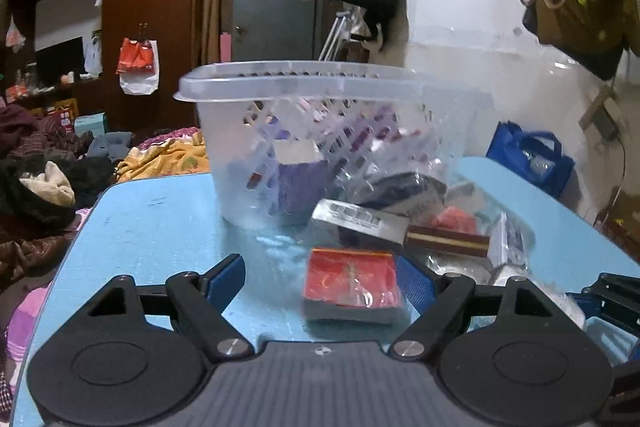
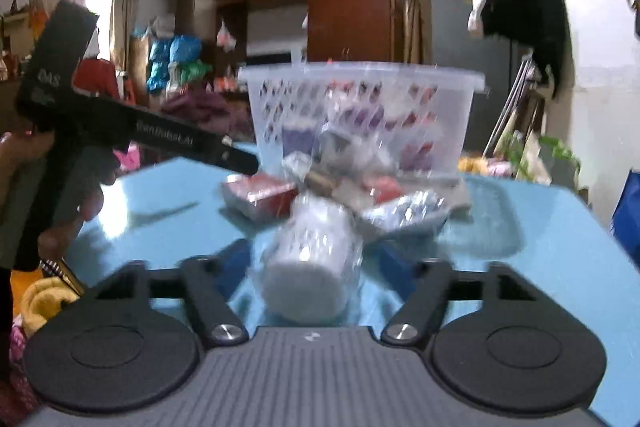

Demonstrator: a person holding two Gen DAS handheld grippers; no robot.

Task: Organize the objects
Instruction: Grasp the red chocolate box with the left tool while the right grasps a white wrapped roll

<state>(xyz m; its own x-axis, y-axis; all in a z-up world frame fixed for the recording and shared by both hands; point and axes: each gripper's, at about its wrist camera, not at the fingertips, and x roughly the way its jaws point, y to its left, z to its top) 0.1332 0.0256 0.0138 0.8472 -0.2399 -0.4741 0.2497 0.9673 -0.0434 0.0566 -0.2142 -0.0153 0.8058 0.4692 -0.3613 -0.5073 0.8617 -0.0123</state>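
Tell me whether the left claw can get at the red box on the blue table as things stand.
Probably yes. The left claw stands open, and the red box lies flat on the blue table between its fingers, nearer the right finger. Nothing blocks it; the clear basket sits further back.

The counter (image 1: 160, 227) is light blue, scuffed with small dark marks. On it stands a clear, colourless basket (image 1: 224, 147) with a slotted lattice wall — purple, white and red show through it. In front lies a red box (image 1: 352, 281) with gold markings and grey sides, and beside it a dark brown bar (image 1: 446, 241) with a cream stripe. A white packet (image 1: 352, 217) carries a black barcode. The roll (image 2: 312, 267) in clear wrap is whitish grey. Both grippers (image 1: 320, 281) (image 2: 316, 267) are black with blue pads. A blue bag (image 1: 528, 155) sits behind the counter — the cupboard (image 1: 148, 7) is reddish brown.
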